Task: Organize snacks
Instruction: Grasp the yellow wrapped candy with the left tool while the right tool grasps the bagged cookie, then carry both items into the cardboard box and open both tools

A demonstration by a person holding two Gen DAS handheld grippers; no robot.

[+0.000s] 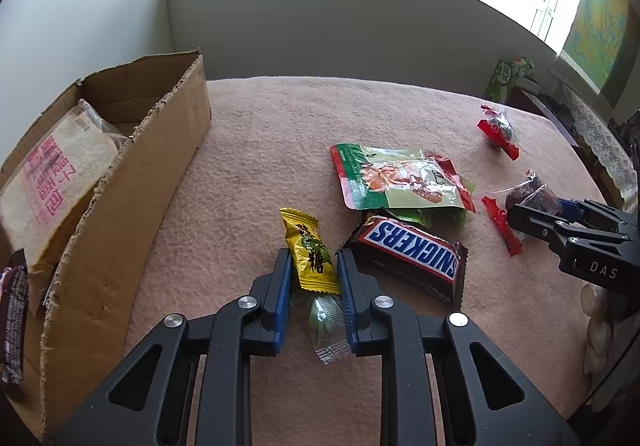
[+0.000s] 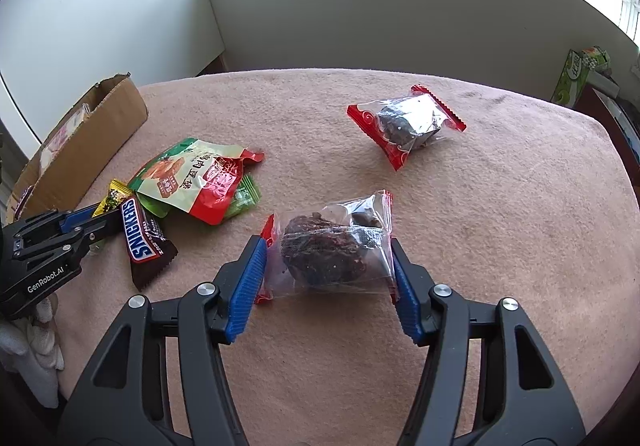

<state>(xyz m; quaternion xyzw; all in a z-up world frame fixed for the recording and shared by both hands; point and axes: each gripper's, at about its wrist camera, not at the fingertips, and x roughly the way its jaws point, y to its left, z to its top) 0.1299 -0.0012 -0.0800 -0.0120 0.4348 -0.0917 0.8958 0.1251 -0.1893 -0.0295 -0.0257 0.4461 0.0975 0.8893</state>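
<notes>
Left tongs (image 1: pixel 312 266) are pinching the yellow candy (image 1: pixel 310 252) at lower centre, right tongs (image 2: pixel 326 266) are closing widely around the clear-wrapped dark snack (image 2: pixel 324 246), both probably gripping for transfer into the cardboard box (image 1: pixel 120 206) at left.

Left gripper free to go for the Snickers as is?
Probably not yet. The left gripper is straddling the yellow candy, so it is occupied. The Snickers lies just to its right on the blanket, top uncovered, so the way looks free once the candy is dealt with.
</notes>
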